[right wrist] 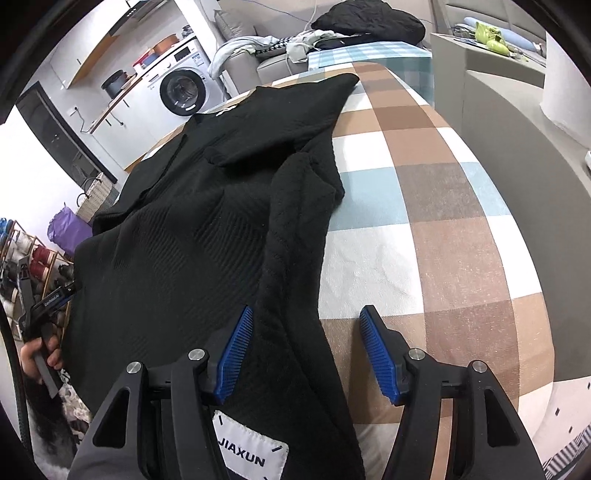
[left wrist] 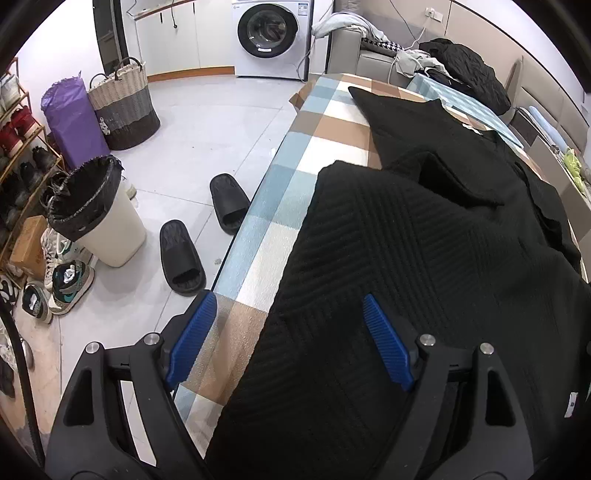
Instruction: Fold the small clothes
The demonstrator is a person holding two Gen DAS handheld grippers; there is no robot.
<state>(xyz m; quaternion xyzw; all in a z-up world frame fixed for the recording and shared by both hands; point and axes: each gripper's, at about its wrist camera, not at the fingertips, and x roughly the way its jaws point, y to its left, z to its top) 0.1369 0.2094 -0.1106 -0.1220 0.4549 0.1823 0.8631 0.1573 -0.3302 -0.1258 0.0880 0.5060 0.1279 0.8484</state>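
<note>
Far left of the room there's a shoe rack (left wrist: 22, 155), a bin (left wrist: 99, 214) with a black liner, two black slippers (left wrist: 205, 229) on the tile, and further back a basket (left wrist: 123, 103) and a washer (left wrist: 271, 37).

Then the left gripper (left wrist: 288, 343): jaws spread wide, gripping nothing, hovering over the near left edge of the black top (left wrist: 424, 258). One pad is out over the bare cloth, the other over the knit.

The top lies spread along a checked tablecloth (right wrist: 424, 229), with what looks like a sleeve flopped across its middle. A white "JIAXUN" label (right wrist: 251, 448) shows at the near hem.

The right gripper (right wrist: 306, 354) is also wide open and empty, straddling the top's right edge, which sits bunched up in a ridge.

My guess is the folding has barely started and they're lining up for a grab. Next move looks like both jaws dropping onto the near edges and pinching, then carrying the hem forward. That ridge probably needs flattening first or the fold comes out lumpy.

Right side is just a grey sofa (right wrist: 517, 122), with more clothes (right wrist: 369, 18) piled at the far end.
</note>
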